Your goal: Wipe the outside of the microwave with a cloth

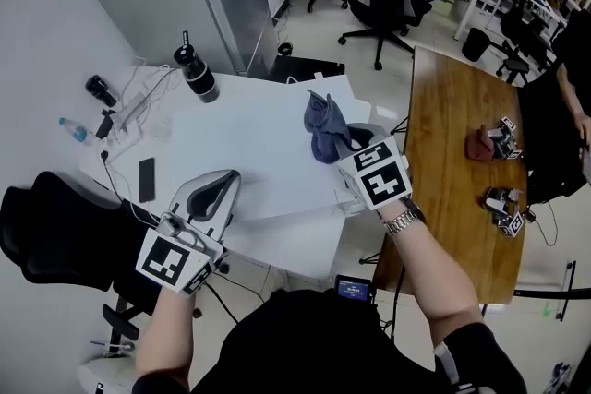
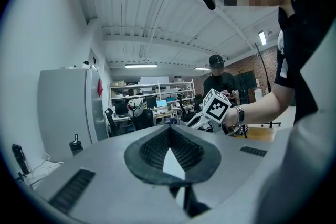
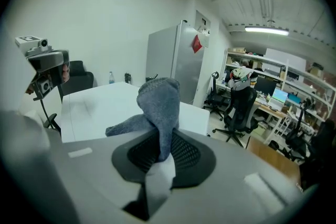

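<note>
right gripper [image 3: 163, 153]: jaws part-closed and clamped on a narrow fold of the cloth; pads are seen pressing on the fabric.
cloth [image 3: 157, 99]: grey-blue knit. It is bunched up ahead of and above the right jaws, with one tail drooped to their left. It appears to be carried clear of the surface below.
left gripper [image 2: 169, 153]: jaws fully together, nothing between them. It is held well apart, to the left of the right gripper.
white surface [image 1: 249, 152]: flat, below and ahead of both grippers (microwave top or tabletop cannot be told).
handling: the cloth is judged light, soft and limp. It is not fragile, and slip off the ribbed pads is unlikely. Shape will be lost as soon as it is pushed.
grip point: most of the fabric is left loose by the pinch at a fold. For wiping, a hold nearer the middle of the bunch is judged better. A wad would then be left ahead of the jaw tips, so the casing is met by fabric only.
risk: the loose tail may be dragged or snagged.
</note>
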`<state>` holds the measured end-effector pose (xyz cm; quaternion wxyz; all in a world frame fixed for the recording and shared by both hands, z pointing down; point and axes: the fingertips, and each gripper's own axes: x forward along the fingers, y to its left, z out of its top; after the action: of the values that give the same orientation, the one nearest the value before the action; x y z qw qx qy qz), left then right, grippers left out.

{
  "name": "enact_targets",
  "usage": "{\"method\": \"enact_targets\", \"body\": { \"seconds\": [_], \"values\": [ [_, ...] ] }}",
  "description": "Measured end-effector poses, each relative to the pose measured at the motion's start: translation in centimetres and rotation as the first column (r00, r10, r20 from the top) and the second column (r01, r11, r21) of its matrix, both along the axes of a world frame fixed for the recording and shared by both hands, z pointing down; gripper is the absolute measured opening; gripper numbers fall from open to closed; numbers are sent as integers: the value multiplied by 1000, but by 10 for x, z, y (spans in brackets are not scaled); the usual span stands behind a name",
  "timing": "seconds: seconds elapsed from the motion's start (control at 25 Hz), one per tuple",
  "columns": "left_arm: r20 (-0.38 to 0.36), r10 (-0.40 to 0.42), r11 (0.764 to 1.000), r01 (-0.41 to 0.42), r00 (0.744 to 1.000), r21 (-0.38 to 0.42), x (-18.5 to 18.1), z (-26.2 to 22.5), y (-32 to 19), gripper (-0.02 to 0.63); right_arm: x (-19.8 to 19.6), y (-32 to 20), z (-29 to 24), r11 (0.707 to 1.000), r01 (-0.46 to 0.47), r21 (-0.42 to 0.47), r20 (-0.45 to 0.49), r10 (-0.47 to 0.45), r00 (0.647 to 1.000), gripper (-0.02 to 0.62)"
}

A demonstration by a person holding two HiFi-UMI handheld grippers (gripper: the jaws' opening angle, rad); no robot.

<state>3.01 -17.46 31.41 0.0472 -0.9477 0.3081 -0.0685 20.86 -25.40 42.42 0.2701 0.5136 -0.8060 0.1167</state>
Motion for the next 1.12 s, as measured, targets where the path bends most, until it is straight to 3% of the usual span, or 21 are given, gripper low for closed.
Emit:
{"method": "enact_targets", "body": {
  "seconds": [0.36,1.12],
  "values": [
    [17,-2,1000,2,1000,2,28,-1,8,5,53,5,1,998,-55,5,13,55,998,51],
    [69,-74,997,75,995,-18,45,11,13,5,107,-2,40,995,-95,-16,82,96,992,49]
  ]
}}
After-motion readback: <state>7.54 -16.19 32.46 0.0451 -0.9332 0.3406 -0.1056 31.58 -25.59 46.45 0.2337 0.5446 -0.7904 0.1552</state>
